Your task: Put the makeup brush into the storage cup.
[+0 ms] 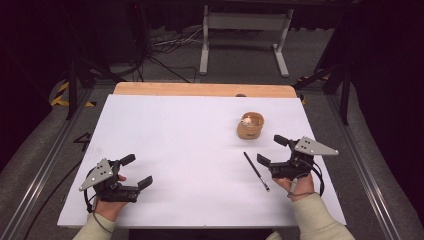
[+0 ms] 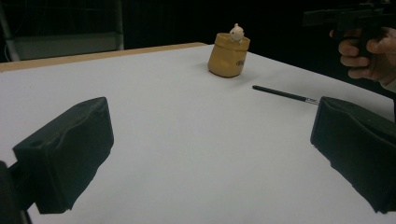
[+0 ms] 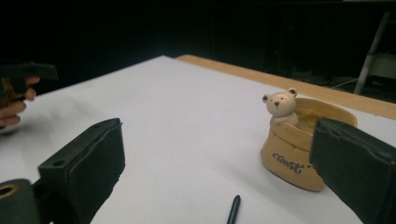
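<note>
Your left gripper (image 1: 132, 172) and right gripper (image 1: 273, 150) both hover wide open and empty over the white table (image 1: 175, 145), a black pen (image 1: 256, 171) just beside the right one, near the tan bear pot (image 1: 250, 125).

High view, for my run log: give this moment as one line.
left gripper open, empty | right gripper open, empty | pen flat beside right gripper | bear pot upright, untouched
</note>
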Demonstrator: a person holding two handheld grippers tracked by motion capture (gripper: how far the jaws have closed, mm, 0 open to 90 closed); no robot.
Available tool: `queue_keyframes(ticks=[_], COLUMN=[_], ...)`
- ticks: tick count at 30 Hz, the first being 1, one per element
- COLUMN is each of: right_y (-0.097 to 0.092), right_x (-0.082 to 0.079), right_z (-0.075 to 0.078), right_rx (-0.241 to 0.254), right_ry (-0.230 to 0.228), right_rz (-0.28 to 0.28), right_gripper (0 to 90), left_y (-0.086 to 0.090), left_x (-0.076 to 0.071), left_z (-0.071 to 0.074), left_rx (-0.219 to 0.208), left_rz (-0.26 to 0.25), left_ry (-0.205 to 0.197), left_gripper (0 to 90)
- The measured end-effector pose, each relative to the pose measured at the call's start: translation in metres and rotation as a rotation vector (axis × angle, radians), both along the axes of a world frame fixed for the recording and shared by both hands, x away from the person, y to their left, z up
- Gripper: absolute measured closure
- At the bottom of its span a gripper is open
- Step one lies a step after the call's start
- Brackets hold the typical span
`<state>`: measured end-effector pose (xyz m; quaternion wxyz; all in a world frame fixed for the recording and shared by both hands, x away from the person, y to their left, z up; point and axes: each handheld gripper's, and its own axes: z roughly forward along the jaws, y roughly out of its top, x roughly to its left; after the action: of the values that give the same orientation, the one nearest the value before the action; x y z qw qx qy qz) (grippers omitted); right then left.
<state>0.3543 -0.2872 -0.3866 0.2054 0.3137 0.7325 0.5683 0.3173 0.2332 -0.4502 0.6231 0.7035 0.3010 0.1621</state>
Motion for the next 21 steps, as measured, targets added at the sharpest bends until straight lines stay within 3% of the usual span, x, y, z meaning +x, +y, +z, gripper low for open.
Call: queue_keyframes(ticks=[4,8,12,16,21], right_y=[0.008,0.013,0.017,0.017,0.015], right_x=[0.005,0.008,0.013,0.019,0.024], right_z=[0.010,0.016,0.021,0.022,0.025], right_rx=[-0.113,-0.174,-0.256,-0.295,-0.353], right_ry=[0.036,0.058,0.110,0.179,0.221], right_rz=[0.025,0.026,0.012,-0.007,-0.020], right_gripper=[6.5,6.5,7.5,7.6,9.8], left_y=[0.000,-0.001,-0.001,-0.001,-0.001], left_x=[0.001,0.001,0.001,0.001,0.001], left_z=[0.000,0.000,0.000,0.000,0.000], left_rx=[-0.009,-0.003,-0.003,0.004,0.010], left_rz=[-0.001,-0.005,-0.003,-0.005,-0.004], left_ry=[0.007,0.006,0.009,0.010,0.012], left_gripper=[0.2,0.2,0.2,0.2,0.2])
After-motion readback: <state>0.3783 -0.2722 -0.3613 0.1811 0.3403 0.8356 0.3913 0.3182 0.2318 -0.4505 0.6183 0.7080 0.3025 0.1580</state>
